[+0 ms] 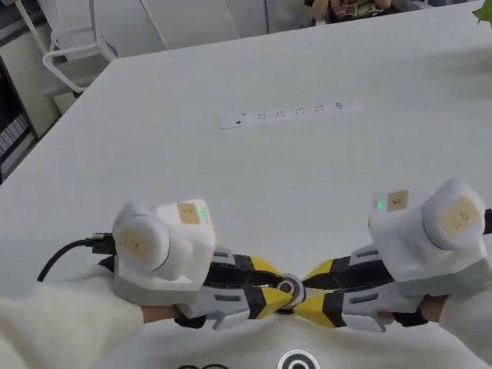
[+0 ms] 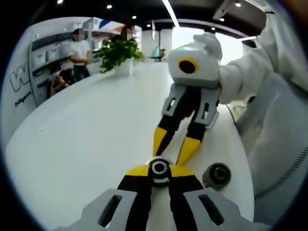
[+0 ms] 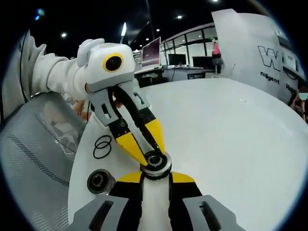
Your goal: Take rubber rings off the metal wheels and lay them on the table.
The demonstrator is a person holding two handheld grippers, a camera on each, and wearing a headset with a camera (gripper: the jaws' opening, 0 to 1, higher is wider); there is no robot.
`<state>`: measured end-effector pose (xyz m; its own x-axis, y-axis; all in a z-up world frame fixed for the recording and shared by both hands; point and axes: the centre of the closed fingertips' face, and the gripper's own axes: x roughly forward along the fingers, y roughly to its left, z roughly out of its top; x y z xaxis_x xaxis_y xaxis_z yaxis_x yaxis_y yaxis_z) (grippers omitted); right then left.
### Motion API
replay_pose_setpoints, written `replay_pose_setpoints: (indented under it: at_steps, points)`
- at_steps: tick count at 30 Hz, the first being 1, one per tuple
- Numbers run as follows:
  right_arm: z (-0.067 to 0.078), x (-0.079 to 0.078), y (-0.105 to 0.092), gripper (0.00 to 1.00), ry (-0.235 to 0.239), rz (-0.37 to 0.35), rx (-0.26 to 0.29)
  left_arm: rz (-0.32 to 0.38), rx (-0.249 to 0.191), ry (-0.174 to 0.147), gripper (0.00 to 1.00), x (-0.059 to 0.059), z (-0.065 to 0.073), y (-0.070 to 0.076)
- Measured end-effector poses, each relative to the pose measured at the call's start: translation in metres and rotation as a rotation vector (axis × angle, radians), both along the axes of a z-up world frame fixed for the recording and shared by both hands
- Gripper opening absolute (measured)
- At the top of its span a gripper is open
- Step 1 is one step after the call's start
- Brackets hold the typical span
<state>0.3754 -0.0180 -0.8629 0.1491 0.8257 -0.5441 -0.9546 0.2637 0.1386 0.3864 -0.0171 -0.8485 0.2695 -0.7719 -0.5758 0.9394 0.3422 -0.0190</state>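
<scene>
The left gripper point(image 2: 159, 172) has its yellow-tipped jaws closed narrow on a small metal wheel point(image 1: 286, 288), which is held up just above the table point(image 1: 307, 177) near its front edge. The right gripper point(image 3: 155, 174) meets it tip to tip from the other side, its jaws also drawn in on the same wheel. They seem to nip the rim, though the views do not show whether they bite rubber or metal. A second wheel point(image 2: 217, 175) stands on the table just beside the grippers. Two black rubber rings point(image 3: 102, 147) lie flat and overlapping near it. Farther out, a white power strip point(image 1: 292, 113) lies across the table, and a potted plant point(image 2: 118, 50) stands at the far end.
</scene>
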Motion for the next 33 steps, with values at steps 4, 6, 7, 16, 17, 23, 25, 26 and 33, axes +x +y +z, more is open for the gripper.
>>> replay_pose_setpoints:
  at_steps: [4, 6, 7, 16, 17, 23, 25, 26, 33]
  points:
    - [-0.001, -0.002, -0.002, 0.14, -0.021, 0.025, -0.021, 0.0, 0.0, 0.0, 0.14, -0.001, 0.0, 0.0]
    - [-0.003, -0.001, -0.004, 0.1, -0.041, 0.027, -0.042, -0.001, 0.0, 0.001, 0.14, -0.001, 0.0, 0.0]
    - [-0.003, -0.003, -0.004, 0.08, -0.055, 0.036, -0.039, -0.001, 0.001, 0.001, 0.14, -0.001, 0.0, 0.0]
    - [-0.003, -0.003, -0.005, 0.03, -0.075, 0.04, -0.057, -0.006, 0.007, -0.003, 0.13, -0.002, 0.0, -0.001]
    - [-0.003, -0.003, -0.005, 0.02, -0.078, 0.041, -0.06, -0.006, 0.008, -0.005, 0.13, -0.003, 0.0, 0.0]
    - [-0.004, -0.002, -0.008, 0.0, -0.09, 0.022, -0.079, -0.01, 0.012, -0.009, 0.13, -0.004, 0.0, -0.001]
    - [-0.004, -0.002, -0.009, 0.0, -0.088, 0.005, -0.09, -0.009, 0.011, -0.007, 0.13, -0.005, 0.0, -0.001]
    - [-0.004, -0.002, -0.009, 0.0, -0.086, -0.008, -0.095, -0.008, 0.01, -0.006, 0.13, -0.005, 0.0, -0.002]
    - [-0.004, 0.001, -0.013, 0.0, -0.134, -0.084, -0.149, -0.012, 0.013, -0.008, 0.13, -0.008, 0.0, -0.004]
